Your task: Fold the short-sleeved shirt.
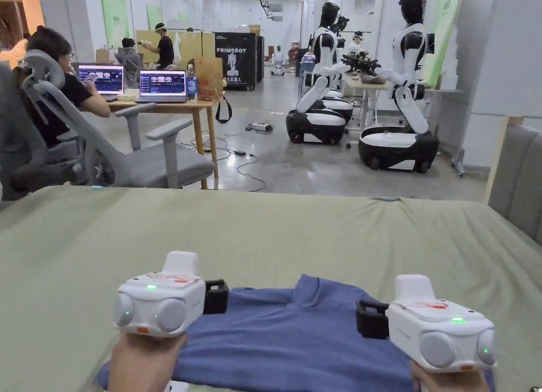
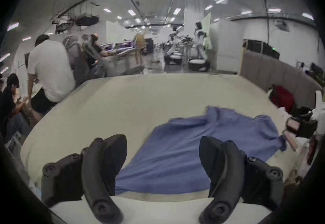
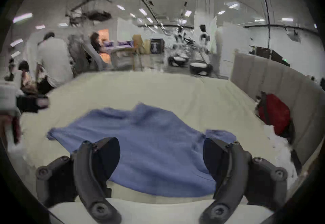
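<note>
A blue short-sleeved shirt (image 1: 291,340) lies partly folded on the pale green bed sheet (image 1: 264,229) near the front edge. My left gripper (image 1: 217,297) hovers over the shirt's left edge, held by a hand. My right gripper (image 1: 365,319) hovers over the shirt's right side. In the left gripper view the left gripper (image 2: 162,147) is open, and the shirt (image 2: 184,154) lies flat between and beyond its jaws. In the right gripper view the right gripper (image 3: 161,148) is open too, with the shirt (image 3: 149,143) spread below it. Neither holds any cloth.
A grey padded headboard (image 1: 518,181) runs along the bed's right side, with a red bag (image 3: 274,115) against it. Beyond the bed's far edge stand a grey office chair (image 1: 132,149), a wooden desk (image 1: 174,108) with laptops, seated people and two humanoid robots (image 1: 402,91).
</note>
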A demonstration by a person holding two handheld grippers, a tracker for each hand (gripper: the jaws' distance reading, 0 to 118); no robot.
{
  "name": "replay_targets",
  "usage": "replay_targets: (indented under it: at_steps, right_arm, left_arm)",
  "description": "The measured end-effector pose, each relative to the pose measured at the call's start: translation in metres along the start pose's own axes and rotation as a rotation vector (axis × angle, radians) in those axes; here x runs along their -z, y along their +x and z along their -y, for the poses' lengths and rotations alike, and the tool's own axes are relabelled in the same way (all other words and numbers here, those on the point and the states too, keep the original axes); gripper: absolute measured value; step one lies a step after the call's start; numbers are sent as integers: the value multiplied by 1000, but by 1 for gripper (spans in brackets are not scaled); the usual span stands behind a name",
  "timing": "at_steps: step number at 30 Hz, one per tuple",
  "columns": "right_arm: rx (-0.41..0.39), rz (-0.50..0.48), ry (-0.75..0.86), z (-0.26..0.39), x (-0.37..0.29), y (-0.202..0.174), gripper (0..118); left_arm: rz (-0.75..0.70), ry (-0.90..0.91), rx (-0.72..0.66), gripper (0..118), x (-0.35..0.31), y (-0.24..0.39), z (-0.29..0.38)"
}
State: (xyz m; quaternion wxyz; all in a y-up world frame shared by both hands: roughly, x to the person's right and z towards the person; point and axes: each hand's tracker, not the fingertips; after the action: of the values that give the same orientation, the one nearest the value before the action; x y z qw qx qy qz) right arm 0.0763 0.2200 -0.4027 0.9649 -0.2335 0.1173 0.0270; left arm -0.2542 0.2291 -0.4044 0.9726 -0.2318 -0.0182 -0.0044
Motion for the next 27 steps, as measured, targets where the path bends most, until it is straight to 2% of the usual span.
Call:
replay_targets:
  at_steps: [1, 2, 3, 4, 5, 7, 9, 14, 17, 18, 19, 20, 21, 22, 23, 25, 27]
  right_arm:
    - [-15, -8, 22, -3, -2, -8, 91]
    - [-32, 5, 38, -6, -4, -16, 61]
    - [-44, 29, 44, -7, -3, -20, 21]
    - [-46, 50, 44, -9, -5, -21, 0]
    - [-30, 20, 58, -12, -5, -22, 0]
    - [-35, -39, 20, -16, 2, -26, 0]
    - [-117, -7, 31, -16, 6, -35, 0]
    - [-117, -37, 11, -6, 22, -44, 0]
    - [-147, -56, -20, 1, 37, -49, 0]
    - [-158, -61, -31, 2, 40, -50, 0]
    - [-168, -59, -36, 6, 45, -50, 0]
    - [-175, -56, -41, 7, 50, -50, 0]
    - [-175, -55, -48, 7, 55, -50, 0]
    - [-172, -57, -56, 6, 59, -48, 0]
    - [-168, -55, -62, 8, 64, -44, 0]
    - [-166, -46, -67, 9, 72, -40, 0]
    - [-167, -40, -80, 10, 79, -30, 0]
  left_arm:
    - [0, 9, 10, 83, -3, 6, -2]
    - [-9, 18, 22, 72, -5, 8, -3]
    - [-19, 29, 43, 47, -6, 10, -4]
    - [-25, 34, 59, 14, -6, 9, -5]
    - [-29, 29, 59, 0, -7, 3, -7]
    - [-34, -29, 49, 0, 0, -16, -11]
    - [-68, -158, 38, 0, 17, -43, -11]
    - [-145, -461, -56, 0, 50, -127, 15]
    - [-169, -464, -117, 0, 55, -159, 35]
    - [-152, -449, -139, 14, 54, -162, 41]
    - [-142, -442, -174, 50, 56, -166, 46]
    - [-126, -453, -193, 103, 59, -170, 51]
    - [-116, -476, -200, 118, 65, -172, 58]
    - [-112, -518, -201, 109, 67, -171, 64]
    - [-99, -506, -196, 91, 69, -172, 69]
    - [-113, -547, -194, 81, 80, -172, 80]
    - [-133, -613, -195, 52, 95, -171, 97]
